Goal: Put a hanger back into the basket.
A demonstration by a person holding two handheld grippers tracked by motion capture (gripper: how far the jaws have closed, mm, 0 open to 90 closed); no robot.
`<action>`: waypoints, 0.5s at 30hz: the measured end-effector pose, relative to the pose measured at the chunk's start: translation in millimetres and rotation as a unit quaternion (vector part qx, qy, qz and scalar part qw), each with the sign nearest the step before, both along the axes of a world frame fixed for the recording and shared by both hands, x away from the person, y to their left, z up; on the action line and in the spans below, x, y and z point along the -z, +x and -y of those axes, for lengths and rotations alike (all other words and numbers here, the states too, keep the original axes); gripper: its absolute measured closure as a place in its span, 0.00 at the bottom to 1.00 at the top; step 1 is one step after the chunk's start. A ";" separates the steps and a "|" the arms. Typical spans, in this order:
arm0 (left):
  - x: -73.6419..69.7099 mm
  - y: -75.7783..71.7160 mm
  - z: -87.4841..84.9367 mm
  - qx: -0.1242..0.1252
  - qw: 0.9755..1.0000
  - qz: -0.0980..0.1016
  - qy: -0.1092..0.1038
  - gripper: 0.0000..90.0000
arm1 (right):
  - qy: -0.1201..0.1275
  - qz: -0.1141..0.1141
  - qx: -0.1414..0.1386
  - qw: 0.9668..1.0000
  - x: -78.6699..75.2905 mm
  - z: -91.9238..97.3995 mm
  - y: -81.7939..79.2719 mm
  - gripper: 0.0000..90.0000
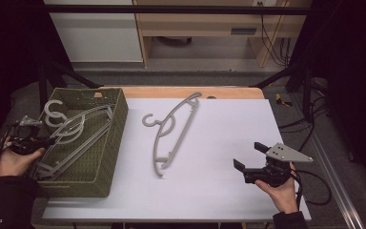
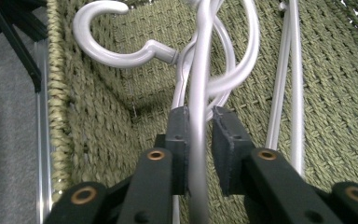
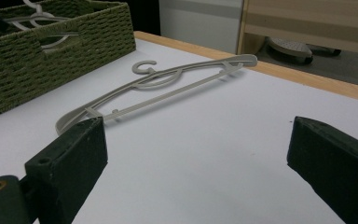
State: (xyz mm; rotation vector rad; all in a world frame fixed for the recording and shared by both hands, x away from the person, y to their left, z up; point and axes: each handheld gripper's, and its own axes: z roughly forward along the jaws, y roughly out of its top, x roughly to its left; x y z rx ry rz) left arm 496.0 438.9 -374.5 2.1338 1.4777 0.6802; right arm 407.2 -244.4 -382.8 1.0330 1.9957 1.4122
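A woven green basket (image 1: 116, 119) stands at the table's left and holds several grey plastic hangers (image 1: 76, 129). My left gripper (image 1: 47, 140) reaches in over its left rim. In the left gripper view the jaws (image 2: 200, 121) straddle the bar of one hanger (image 2: 200, 70) with slight gaps at the pads, so they are open. Another grey hanger (image 1: 174, 129) lies flat on the white table top. My right gripper (image 1: 248, 155) hovers wide open near the front right, holding nothing, and faces that hanger (image 3: 168, 81).
The basket wall (image 2: 98, 116) rises close behind the left jaws, and a second hook (image 2: 116, 51) curls against it. The basket (image 3: 51, 56) also appears far left in the right gripper view. A wooden strip (image 1: 190, 91) edges the table's back.
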 end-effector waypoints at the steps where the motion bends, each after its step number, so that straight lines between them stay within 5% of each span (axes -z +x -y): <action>1: -1.8 -1.3 -0.6 0.000 1.000 0.002 -0.007 0.82 | 0.000 0.000 0.000 1.000 -0.1 0.1 0.0 0.06; 7: -19.4 -16.4 8.5 0.018 0.997 0.054 -0.044 0.76 | 0.002 -0.001 -0.001 1.000 0.0 -0.7 0.2 0.06; 10: -28.8 -26.3 22.1 0.034 0.993 0.089 -0.069 0.70 | 0.003 -0.002 0.000 1.000 0.1 -1.4 0.3 0.06; 15: -40.1 -39.7 47.9 0.074 0.982 0.131 -0.114 0.57 | 0.005 -0.001 0.000 1.000 0.0 -2.1 0.4 0.06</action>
